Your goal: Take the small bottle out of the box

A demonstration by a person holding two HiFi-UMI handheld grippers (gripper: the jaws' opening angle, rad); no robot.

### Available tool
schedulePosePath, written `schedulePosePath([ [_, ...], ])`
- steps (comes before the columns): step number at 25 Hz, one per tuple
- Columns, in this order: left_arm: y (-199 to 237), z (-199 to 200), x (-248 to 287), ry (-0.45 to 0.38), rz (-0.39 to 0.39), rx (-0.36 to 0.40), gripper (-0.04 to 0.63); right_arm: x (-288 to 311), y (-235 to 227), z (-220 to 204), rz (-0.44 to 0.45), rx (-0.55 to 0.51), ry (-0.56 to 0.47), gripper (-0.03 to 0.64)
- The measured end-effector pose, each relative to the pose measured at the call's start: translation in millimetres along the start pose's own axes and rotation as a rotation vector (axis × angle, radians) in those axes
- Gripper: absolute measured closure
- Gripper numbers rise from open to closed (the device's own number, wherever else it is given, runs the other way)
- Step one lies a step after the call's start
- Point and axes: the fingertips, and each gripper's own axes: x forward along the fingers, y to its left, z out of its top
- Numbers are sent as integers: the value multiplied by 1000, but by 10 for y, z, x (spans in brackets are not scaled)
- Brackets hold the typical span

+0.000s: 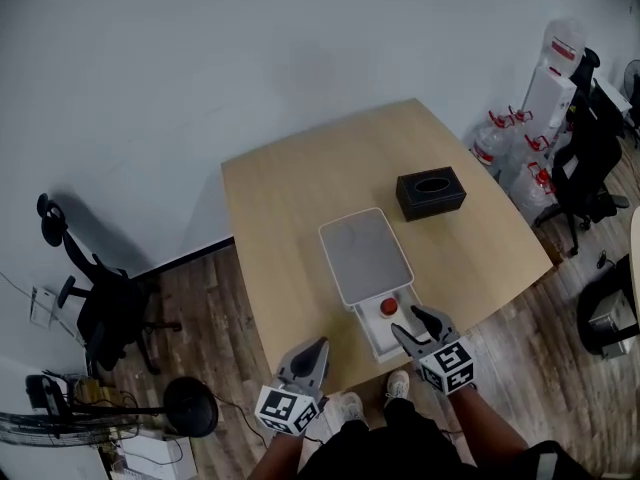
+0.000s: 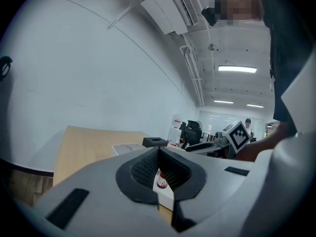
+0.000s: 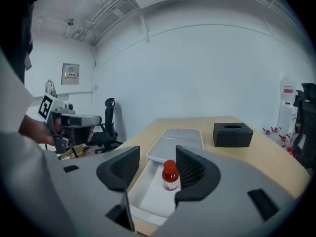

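Observation:
The small bottle (image 1: 388, 307), with a red cap and dark body, stands upright in the near, open part of a long white box (image 1: 377, 340) on the wooden table. My right gripper (image 1: 413, 322) hovers at that end of the box. In the right gripper view, my right gripper (image 3: 157, 164) is open and the bottle (image 3: 170, 176) shows between and beyond the pads, untouched. My left gripper (image 1: 314, 349) hangs at the table's near edge, left of the box. In its own view, the left gripper (image 2: 158, 154) is shut and empty, with the bottle (image 2: 161, 182) just past its tips.
A flat grey-white lid (image 1: 364, 255) covers the far part of the box. A black tissue box (image 1: 431, 193) sits further back on the right. Office chairs (image 1: 105, 303) and water jugs (image 1: 495, 143) stand on the floor around the table.

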Motion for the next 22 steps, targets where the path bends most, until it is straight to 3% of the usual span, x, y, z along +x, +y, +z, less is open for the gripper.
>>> schedulePosePath([
  [3,54,-7,-25,3,38,-9,583,174,-77,-147,7,-19,55,303],
  [5,88,-12,-37,2,59,-15,583,301,-130,-218,3,-33,77,193],
  [8,120,-33,-70,0,84,-22,583,446,-180,-316,-7,-50,98,109],
  [13,175,-50,-111,-1,120,-33,583,643,-221,-475,2,-73,140,40],
  [22,280,-93,-210,6,179,-44,583,890,-247,-763,21,-106,248,43],
])
